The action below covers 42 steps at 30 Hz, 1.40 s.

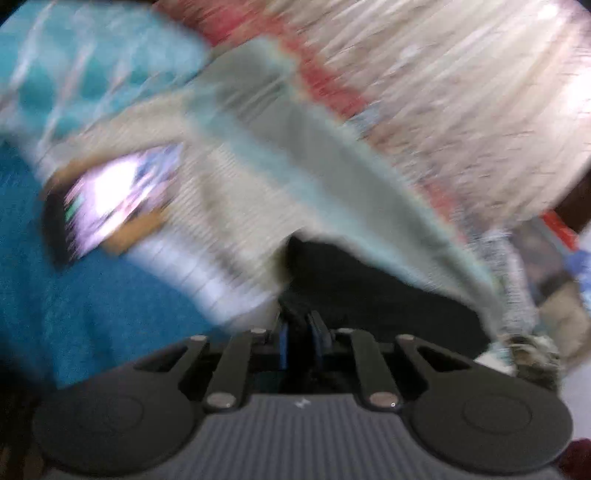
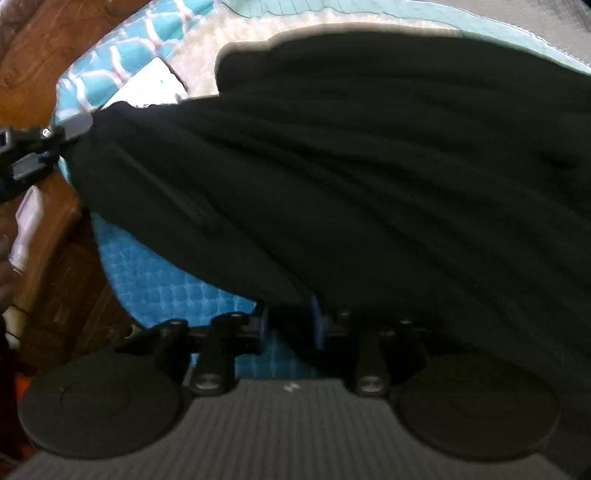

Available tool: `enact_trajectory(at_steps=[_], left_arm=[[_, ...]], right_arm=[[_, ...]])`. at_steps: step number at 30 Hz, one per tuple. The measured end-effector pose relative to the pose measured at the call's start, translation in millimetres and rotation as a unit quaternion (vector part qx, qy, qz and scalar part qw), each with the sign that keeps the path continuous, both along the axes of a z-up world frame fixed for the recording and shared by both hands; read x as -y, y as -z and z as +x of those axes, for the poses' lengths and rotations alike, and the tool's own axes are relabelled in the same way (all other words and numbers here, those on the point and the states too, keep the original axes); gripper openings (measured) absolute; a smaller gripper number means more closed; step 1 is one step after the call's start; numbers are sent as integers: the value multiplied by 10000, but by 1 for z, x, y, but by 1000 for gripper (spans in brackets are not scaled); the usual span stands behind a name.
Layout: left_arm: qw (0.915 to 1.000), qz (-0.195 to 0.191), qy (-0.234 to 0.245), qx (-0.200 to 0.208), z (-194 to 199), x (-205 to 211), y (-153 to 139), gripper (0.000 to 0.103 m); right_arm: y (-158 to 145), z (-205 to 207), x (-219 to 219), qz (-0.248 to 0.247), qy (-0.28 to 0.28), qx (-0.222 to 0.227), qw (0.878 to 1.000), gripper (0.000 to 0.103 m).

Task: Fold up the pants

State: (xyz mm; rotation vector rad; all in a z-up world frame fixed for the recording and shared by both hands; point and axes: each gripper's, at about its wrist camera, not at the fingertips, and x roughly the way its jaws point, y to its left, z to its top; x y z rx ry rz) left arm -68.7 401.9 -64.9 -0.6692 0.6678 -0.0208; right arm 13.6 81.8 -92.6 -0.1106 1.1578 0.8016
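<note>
The black, soft-knit pants (image 2: 369, 166) hung in a slack sheet between the two grippers, draped over the bed with the turquoise, scale-patterned cover (image 2: 177, 291). The left gripper (image 2: 75, 127) came in from the bed's left side, by the brown wooden frame (image 2: 48, 66), and its jaws stood nearly together, pinching one corner of the dark cloth. In its own blurred view the left gripper (image 1: 301, 332) had its blue pads (image 1: 283, 341) drawn narrow, with black fabric bunched right at the tips.

The right gripper (image 2: 288, 325) pointed steeply down, and its blue pads (image 2: 317, 321) stood a narrow gap apart with a fold of the pants between them. Whether they truly pressed on the cloth the frame could not settle; the fabric covered the tips.

What counted was this: the held edge ran left to right, from the left gripper's corner across to the right gripper, and the bulk of the garment lay away from both, toward the bed's far edge, where a pale grey-green blanket (image 2: 480, 22) showed. A white phone-like slab (image 2: 155, 85) lay near the left-hand corner. Any fold looked set to carry that stretched edge forward over the bulk.
</note>
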Motion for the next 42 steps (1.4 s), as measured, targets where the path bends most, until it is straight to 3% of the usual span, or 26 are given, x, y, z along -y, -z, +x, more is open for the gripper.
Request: enact_trajectory(at_steps=[4, 10, 13, 14, 16, 18, 19, 23, 27, 29, 31, 33, 35, 38, 40, 42], left_arm=[[9984, -537, -121, -96, -15, -5, 25, 12], [9986, -525, -61, -29, -24, -2, 28, 12], [9989, -469, 1, 49, -27, -2, 22, 12], [9989, -466, 20, 59, -27, -1, 21, 12], [9990, -432, 50, 76, -30, 3, 17, 12], [9993, -322, 35, 169, -32, 6, 11, 12], [9991, -316, 34, 281, -33, 7, 5, 12], [9963, -499, 46, 705, -27, 10, -14, 11], [9899, -497, 87, 1328, -15, 19, -39, 11], [9860, -371, 1, 1623, -16, 20, -45, 11], [9867, -199, -105, 1613, -23, 16, -38, 11], [9919, -127, -192, 1247, -32, 11, -18, 11], [9976, -292, -284, 558, -41, 6, 17, 11], [9983, -405, -339, -229, -52, 10, 54, 17], [9981, -362, -423, -258, -61, 9, 54, 21], [9979, -314, -565, -68, -71, 1, 44, 23]], right_arm=[[-20, -9, -1, 169, -316, 132, 9993, 34], [-52, -24, -19, 683, -877, 698, 9913, 44], [-38, -28, -41, 188, -1243, 978, 9872, 46], [-28, -31, -47, -94, -1438, 1040, 9841, 46], [-16, -32, -48, -224, -1588, 907, 9829, 8], [-24, -29, -43, 25, -1592, 564, 9856, 8], [-38, -30, -40, 318, -1550, 632, 9854, 8], [-111, -17, -2, 1229, -793, 1654, 9753, 8], [-142, -11, 29, 1814, -460, 1987, 9620, 8], [-134, -12, 30, 1841, -638, 1803, 9641, 8], [-114, -20, 23, 1637, -966, 1436, 9712, 8], [-81, -31, 11, 1322, -1371, 974, 9769, 9], [-40, -42, -7, 854, -1672, 520, 9808, 9], [16, -39, -29, 75, -1831, -206, 9828, 14], [27, -32, -30, -78, -1759, -472, 9833, 15], [14, -25, -23, 256, -1770, -637, 9818, 16]])
